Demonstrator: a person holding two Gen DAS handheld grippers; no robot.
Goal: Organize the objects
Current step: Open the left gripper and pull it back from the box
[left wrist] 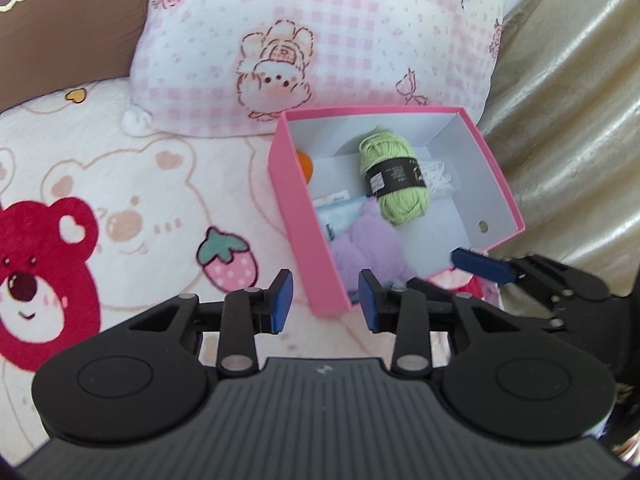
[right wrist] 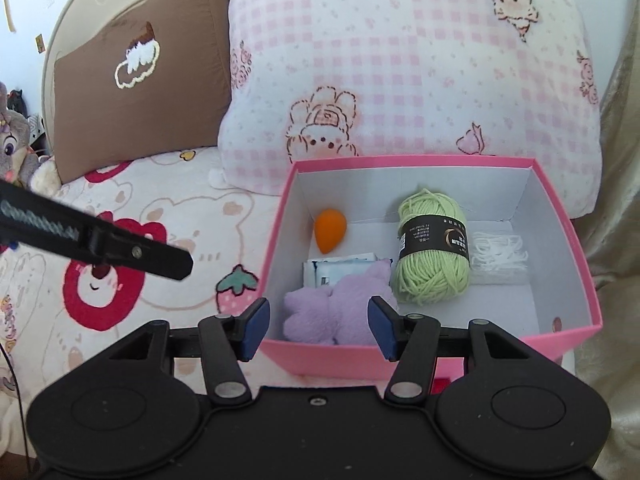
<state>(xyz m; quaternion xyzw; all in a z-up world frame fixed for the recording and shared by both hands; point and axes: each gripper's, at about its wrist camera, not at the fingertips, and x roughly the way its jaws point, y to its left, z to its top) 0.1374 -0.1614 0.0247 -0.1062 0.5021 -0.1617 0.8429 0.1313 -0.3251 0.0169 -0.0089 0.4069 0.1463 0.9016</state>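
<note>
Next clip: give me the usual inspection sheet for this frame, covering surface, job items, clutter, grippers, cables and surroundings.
Surface: bed cover printed with bears and strawberries.
Job's things: pink box, open, against the checked pillow; inside lie a green yarn skein, orange sponge, purple plush, white packet and white string bundle.
Clutter: nothing seen loose on the cover.
Grippers: left gripper open, empty, over the box's near corner; right gripper open, empty, over the box's near wall.
Cables: a thin dark cord at the right view's far left edge.
Surroundings: brown pillow, grey plush toy, gold curtain.
</note>
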